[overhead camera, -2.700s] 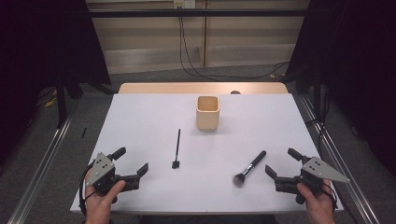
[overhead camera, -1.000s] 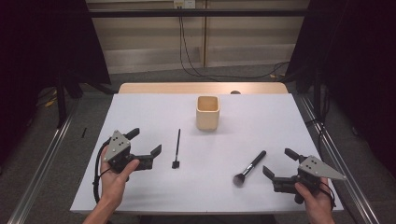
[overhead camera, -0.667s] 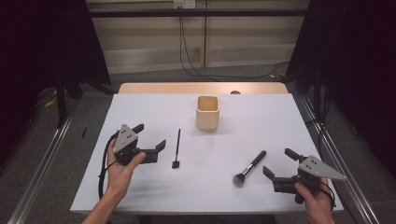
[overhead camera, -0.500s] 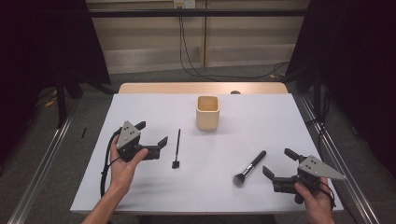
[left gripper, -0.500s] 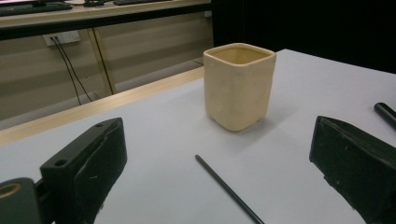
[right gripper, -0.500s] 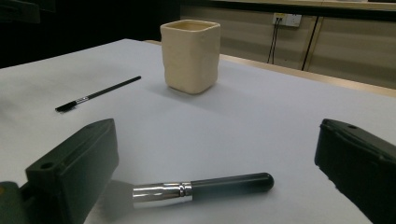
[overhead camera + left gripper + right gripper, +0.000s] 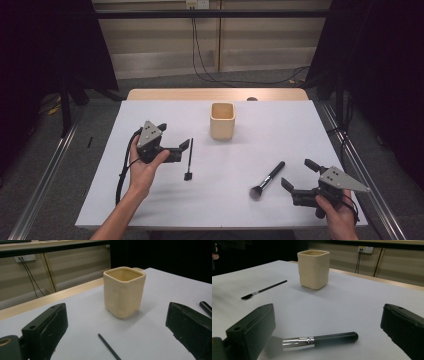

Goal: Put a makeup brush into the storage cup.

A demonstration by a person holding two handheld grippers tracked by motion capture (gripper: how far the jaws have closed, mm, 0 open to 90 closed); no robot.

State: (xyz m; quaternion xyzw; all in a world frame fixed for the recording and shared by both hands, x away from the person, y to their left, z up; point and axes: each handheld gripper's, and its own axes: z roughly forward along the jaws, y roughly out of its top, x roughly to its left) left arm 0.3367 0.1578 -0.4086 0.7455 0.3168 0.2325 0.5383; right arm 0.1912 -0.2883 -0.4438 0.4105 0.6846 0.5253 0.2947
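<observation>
Right gripper (image 7: 298,176): nearest to us, well short of the cup and off to its right; we see its jaws spread wide, with nothing between them.
Thick brush (image 7: 267,179): just beside the right gripper, between it and the cup — it lies flat on the table (image 7: 300,130), bristles toward us, dark handle angled toward the cup's right side. In the right gripper view the brush (image 7: 319,340) lies crosswise in the gap between the jaws, touching neither.
Left gripper (image 7: 175,136): left of the cup and a little nearer to us; its jaws stand apart, empty, and face the cup.
Thin brush (image 7: 189,158): just beside the left gripper's jaw tips, on the cup's side — flat on the table, its small head toward us.
Cup (image 7: 222,120): farthest of all, upright, cream and square-mouthed; we see nothing touching it.
</observation>
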